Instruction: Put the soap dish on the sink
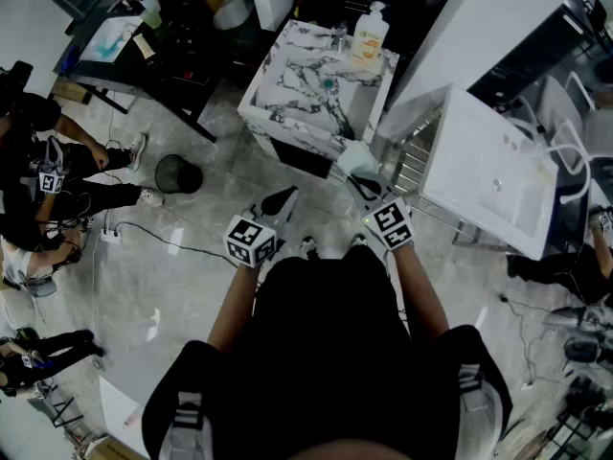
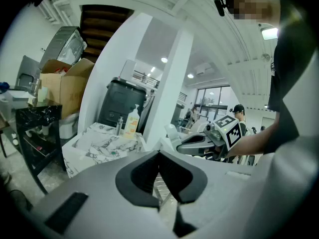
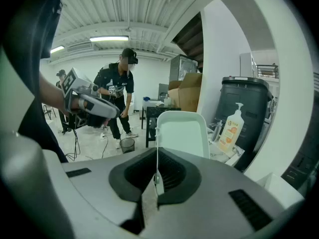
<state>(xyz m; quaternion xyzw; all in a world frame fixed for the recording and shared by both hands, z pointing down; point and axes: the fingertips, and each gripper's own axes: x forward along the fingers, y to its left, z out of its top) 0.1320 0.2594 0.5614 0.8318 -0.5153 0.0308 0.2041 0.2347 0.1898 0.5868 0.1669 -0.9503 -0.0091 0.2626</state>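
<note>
The soap dish [image 1: 356, 159] is a pale, shallow tray, and my right gripper [image 1: 364, 182] is shut on its near rim. In the right gripper view the soap dish [image 3: 182, 132] stands upright beyond that gripper [image 3: 157, 156], with a thin edge between the pads. The marble-patterned sink [image 1: 316, 84] stands just ahead, with a soap bottle [image 1: 370, 34] at its back edge. My left gripper [image 1: 283, 199] hovers to the left of the dish with its jaws together and nothing in them. The left gripper view shows the sink [image 2: 107, 143] and the right gripper's marker cube [image 2: 231, 131].
A white basin unit [image 1: 493, 175] stands to the right, with a metal rack [image 1: 412, 161] between it and the sink. A black bin [image 1: 178, 172] and cables lie on the floor at left. People sit at the far left [image 1: 38, 175]. A black table [image 1: 153, 51] stands behind.
</note>
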